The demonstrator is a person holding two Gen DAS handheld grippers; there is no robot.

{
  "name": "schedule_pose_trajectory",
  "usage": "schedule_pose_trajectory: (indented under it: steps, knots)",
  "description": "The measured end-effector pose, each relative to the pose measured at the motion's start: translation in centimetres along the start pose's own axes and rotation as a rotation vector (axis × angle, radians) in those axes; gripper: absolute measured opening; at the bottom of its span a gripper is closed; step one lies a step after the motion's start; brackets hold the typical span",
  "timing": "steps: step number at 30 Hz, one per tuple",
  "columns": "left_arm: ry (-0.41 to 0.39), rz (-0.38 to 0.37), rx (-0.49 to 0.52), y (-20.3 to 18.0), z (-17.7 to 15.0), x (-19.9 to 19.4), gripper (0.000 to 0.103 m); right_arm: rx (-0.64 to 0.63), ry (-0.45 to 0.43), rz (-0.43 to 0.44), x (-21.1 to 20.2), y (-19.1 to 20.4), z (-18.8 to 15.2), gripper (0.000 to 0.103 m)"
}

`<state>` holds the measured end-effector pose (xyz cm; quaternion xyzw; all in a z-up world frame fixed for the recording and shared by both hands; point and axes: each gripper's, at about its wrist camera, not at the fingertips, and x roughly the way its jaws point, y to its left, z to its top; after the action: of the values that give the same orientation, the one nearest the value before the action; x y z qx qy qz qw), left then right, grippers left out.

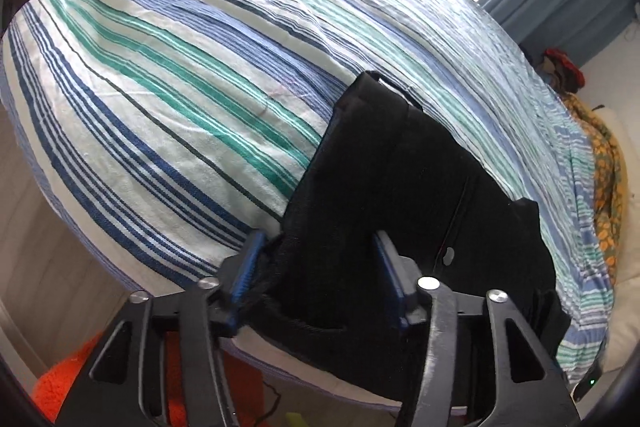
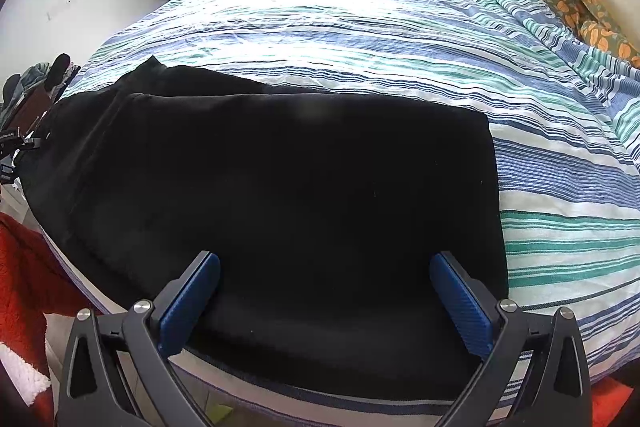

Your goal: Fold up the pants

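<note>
Black fabric pants (image 2: 288, 187) are lying flat along the near edge of the striped blue-green-white bedspread (image 2: 400, 39), seemingly doubled leg-on-leg. Left gripper (image 1: 318, 269) is straddling one end, right gripper (image 2: 325, 287) the other; jaws of both spread wide, clamping nothing. Next: pinch an end, carry it across. Dark cloth is hiding seams; the bed edge is cutting off the hem.
</note>
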<state>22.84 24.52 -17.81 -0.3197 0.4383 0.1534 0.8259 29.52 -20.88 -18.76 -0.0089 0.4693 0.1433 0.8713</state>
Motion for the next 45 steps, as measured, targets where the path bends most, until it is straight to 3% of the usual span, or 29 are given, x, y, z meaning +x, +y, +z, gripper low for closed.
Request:
schedule_pose_trajectory:
  steps: [1, 6, 14, 19, 21, 24, 26, 27, 29, 31, 34, 36, 38, 39, 41, 44, 45]
  knots:
    - [0.004, -0.017, -0.002, 0.1, 0.2, -0.5, 0.030, 0.000, 0.000, 0.000, 0.0, 0.0, 0.0, 0.103]
    - [-0.031, -0.034, 0.152, -4.2, 0.1, -5.4, 0.021, 0.007, 0.004, -0.002, 0.2, 0.1, 0.2, 0.103]
    - [-0.082, -0.267, 0.459, -18.0, -2.7, -13.4, 0.021, 0.009, 0.004, -0.003, 0.1, 0.1, 0.2, 0.103]
    - [-0.011, -0.352, 0.665, -28.2, -8.5, -10.8, 0.021, 0.007, 0.003, -0.003, 0.2, 0.1, 0.2, 0.103]
    - [0.042, -0.336, 0.736, -31.5, -12.0, -8.2, 0.023, 0.005, 0.001, -0.004, 0.1, 0.1, 0.3, 0.103]
    - [0.159, -0.295, 0.837, -35.1, -17.1, -3.8, 0.039, 0.001, -0.003, -0.001, 0.0, 0.1, 0.2, 0.103]
    - [0.208, -0.250, 0.893, -36.5, -19.6, -2.4, 0.039, -0.003, -0.004, 0.002, -0.2, 0.1, 0.1, 0.103]
    - [0.216, -0.244, 0.911, -36.7, -20.4, -2.6, 0.039, -0.004, -0.005, 0.003, -0.3, 0.0, 0.0, 0.103]
    - [0.209, -0.282, 0.928, -37.2, -20.6, -4.3, 0.049, -0.007, -0.006, 0.004, -0.5, -0.2, -0.1, 0.103]
    - [0.136, -0.299, 0.931, -37.3, -19.3, -6.8, 0.073, -0.002, -0.009, 0.020, -0.5, -0.4, -0.1, 0.103]
    - [0.006, -0.265, 0.900, -36.2, -15.4, -9.3, 0.076, -0.002, -0.009, 0.031, -0.6, -0.6, -0.1, 0.103]
    - [-0.029, -0.210, 0.828, -34.5, -12.2, -8.9, 0.076, 0.009, -0.010, 0.043, -0.9, -0.8, 0.0, 0.103]
    - [-0.055, -0.093, 0.764, -32.1, -9.9, -7.0, 0.070, 0.034, -0.017, 0.056, -1.2, -1.2, 0.1, 0.103]
    - [-0.050, -0.041, 0.742, -30.8, -9.4, -5.7, 0.062, 0.046, -0.019, 0.059, -1.3, -1.3, 0.2, 0.103]
    - [0.008, 0.030, 0.717, -28.6, -9.7, -2.5, 0.053, 0.067, -0.024, 0.061, -1.4, -1.6, 0.2, 0.103]
    - [0.065, 0.061, 0.805, -28.0, -14.5, 0.8, 0.039, 0.090, -0.061, 0.052, -2.1, -2.1, 0.5, 0.103]
    - [0.046, 0.084, 0.857, -28.4, -16.5, 1.3, 0.027, 0.100, -0.091, 0.048, -2.6, -2.2, 0.6, 0.103]
